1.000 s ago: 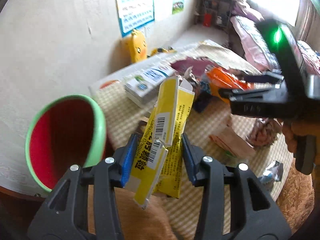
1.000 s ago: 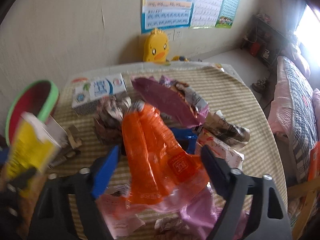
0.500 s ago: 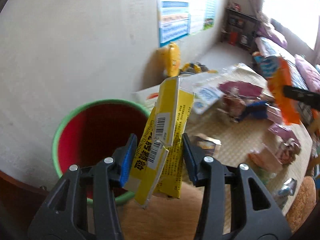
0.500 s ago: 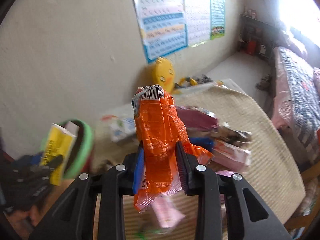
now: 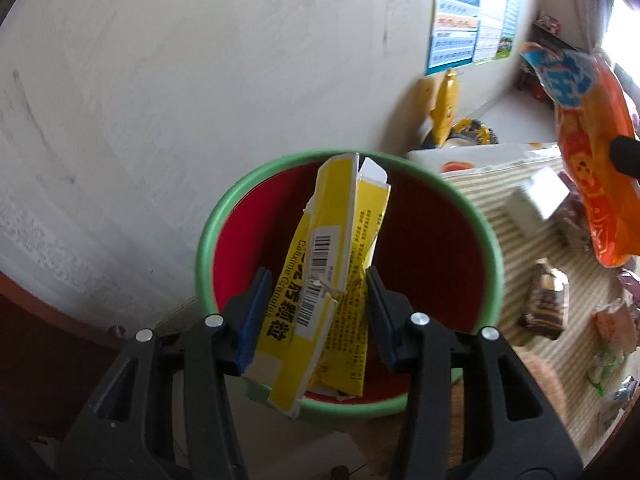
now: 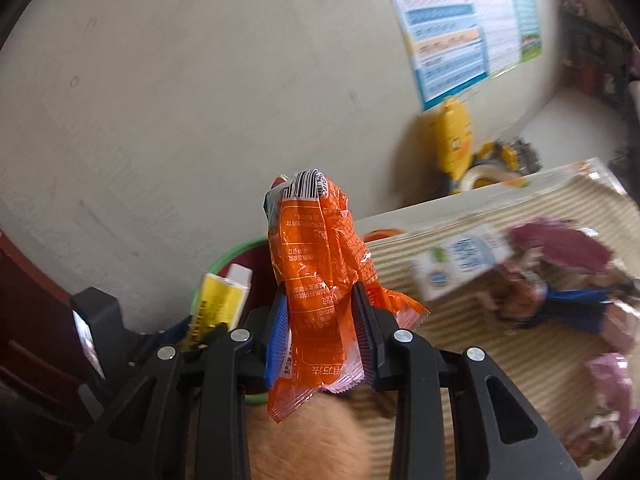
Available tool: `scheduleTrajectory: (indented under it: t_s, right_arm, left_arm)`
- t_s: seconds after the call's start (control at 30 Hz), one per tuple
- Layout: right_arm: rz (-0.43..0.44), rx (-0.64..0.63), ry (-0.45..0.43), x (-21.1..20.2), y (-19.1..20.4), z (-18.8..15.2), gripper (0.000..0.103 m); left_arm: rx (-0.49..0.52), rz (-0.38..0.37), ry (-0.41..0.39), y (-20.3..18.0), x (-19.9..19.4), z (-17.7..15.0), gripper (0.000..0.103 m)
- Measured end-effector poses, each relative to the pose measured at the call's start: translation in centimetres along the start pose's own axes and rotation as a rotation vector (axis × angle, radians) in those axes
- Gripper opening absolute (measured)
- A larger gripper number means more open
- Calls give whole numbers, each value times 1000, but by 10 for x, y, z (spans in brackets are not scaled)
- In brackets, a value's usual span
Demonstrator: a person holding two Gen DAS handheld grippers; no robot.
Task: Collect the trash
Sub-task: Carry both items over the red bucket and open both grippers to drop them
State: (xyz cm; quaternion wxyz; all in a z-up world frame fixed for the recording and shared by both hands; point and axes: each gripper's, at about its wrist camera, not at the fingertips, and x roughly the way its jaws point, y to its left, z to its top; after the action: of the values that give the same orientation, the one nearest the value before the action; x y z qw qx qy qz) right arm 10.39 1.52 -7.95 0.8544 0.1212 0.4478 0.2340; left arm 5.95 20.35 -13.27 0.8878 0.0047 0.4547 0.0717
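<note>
Two crumpled wrappers: yellow carton (image 5: 336,280), orange packet (image 6: 320,276).

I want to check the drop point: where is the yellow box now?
In the left wrist view the yellow box is between the opening left gripper fingers, above the mouth of the green-rimmed red bin by the wall.

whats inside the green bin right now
Only the bin's dark red inner wall shows, with no trash visible on it. The yellow box, held over the opening by the left gripper as its jaws open, hides the bottom.
</note>
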Motion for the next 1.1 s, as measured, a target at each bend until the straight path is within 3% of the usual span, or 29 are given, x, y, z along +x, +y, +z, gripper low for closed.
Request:
scheduleTrajectory:
  t_s: [0.23, 0.4, 0.43, 0.47, 0.53, 0.87, 1.1]
  right_arm:
    - [47, -16, 71, 41, 26, 0, 30]
    - [72, 19, 89, 54, 29, -1, 35]
    - [76, 31, 88, 55, 28, -1, 43]
    - [76, 37, 84, 54, 29, -1, 56]
    - [76, 48, 67, 52, 28, -1, 62]
    - [22, 52, 37, 22, 9, -9, 62]
    - [-146, 32, -22, -25, -34, -32, 66]
  left_arm:
    - [-30, 3, 45, 15, 17, -9, 46]
    - [-44, 15, 51, 20, 19, -11, 52]
    - [-49, 9, 53, 21, 19, -12, 58]
    - [-52, 13, 53, 22, 19, -12, 74]
    - [-55, 31, 36, 21, 16, -11, 85]
    - [-42, 37, 13, 16, 7, -8, 85]
    - [1, 8, -34, -3, -10, -1, 85]
